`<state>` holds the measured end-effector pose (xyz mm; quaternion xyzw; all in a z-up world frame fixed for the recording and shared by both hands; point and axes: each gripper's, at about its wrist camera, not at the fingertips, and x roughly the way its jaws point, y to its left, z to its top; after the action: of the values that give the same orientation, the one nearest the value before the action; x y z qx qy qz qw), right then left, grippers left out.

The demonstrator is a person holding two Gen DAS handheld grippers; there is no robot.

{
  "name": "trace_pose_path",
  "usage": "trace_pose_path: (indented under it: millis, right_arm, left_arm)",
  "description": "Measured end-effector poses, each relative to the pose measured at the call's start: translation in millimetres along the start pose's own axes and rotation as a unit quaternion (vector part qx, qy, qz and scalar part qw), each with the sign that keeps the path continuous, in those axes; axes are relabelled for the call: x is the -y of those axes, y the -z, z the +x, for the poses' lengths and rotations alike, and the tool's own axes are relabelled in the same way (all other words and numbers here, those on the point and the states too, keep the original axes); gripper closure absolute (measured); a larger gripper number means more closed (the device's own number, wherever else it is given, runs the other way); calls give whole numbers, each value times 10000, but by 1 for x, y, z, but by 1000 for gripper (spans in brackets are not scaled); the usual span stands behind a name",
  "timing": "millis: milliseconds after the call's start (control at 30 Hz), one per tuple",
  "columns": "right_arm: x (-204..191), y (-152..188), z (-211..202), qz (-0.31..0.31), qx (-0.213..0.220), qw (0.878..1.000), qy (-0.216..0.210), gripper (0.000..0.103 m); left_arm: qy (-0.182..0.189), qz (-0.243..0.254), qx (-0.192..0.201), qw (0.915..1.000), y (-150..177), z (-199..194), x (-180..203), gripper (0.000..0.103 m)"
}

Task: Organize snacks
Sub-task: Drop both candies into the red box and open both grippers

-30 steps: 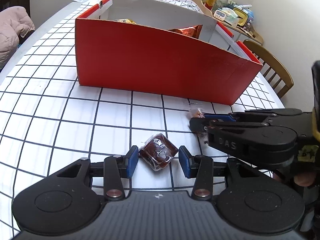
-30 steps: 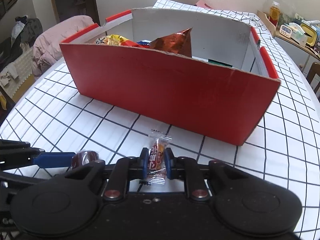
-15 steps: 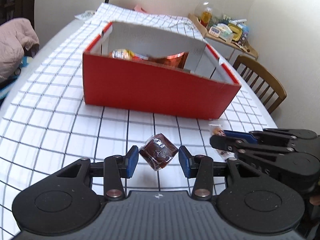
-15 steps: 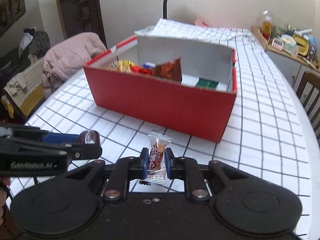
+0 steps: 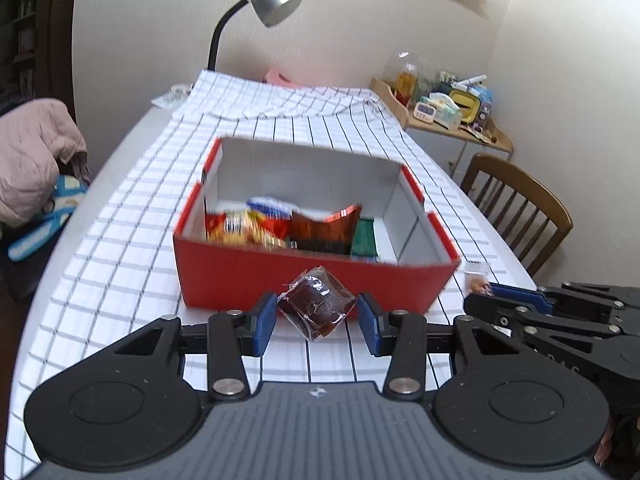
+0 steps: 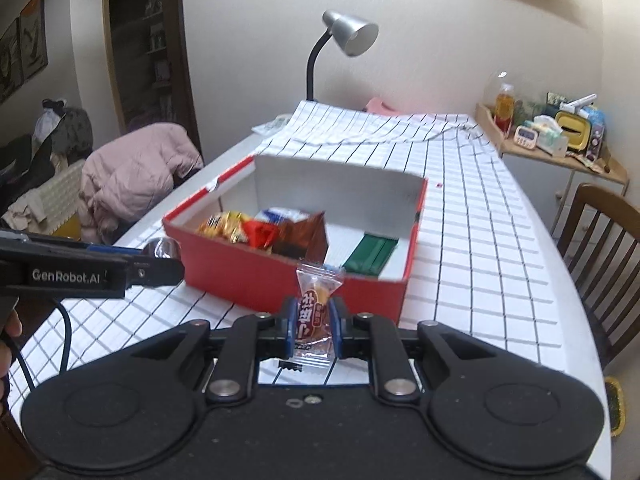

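Note:
My left gripper is shut on a dark brown wrapped sweet and holds it in the air before the red box. My right gripper is shut on a small clear-wrapped candy with a red label, also raised in front of the box. The box is open-topped with white inner walls and holds several snack bags at its left and a green packet at its right. The right gripper shows at the right of the left wrist view, the left gripper at the left of the right wrist view.
The table carries a white cloth with a black grid. A silver desk lamp stands at the far end. A wooden chair is on the right, a pink jacket on the left, a cluttered side shelf beyond.
Both grippers have risen from the table with their sweets, so the view now looks down into the box. The grips have not changed.

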<state>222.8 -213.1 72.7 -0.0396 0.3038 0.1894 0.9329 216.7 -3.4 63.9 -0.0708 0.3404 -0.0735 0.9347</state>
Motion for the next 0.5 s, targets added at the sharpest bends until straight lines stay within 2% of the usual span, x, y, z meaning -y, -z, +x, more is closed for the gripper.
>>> trace_pose_path:
  millis: [267,500]
  right_arm:
    - [16,-24,8,112,181,9994,275,87]
    - [28,-43,40,149,2,9993,332,85]
  left_arm:
    - [-206,90,112,9997,-43,13,2,60]
    - [-395,114,-39,9991,-73,47,-2,60]
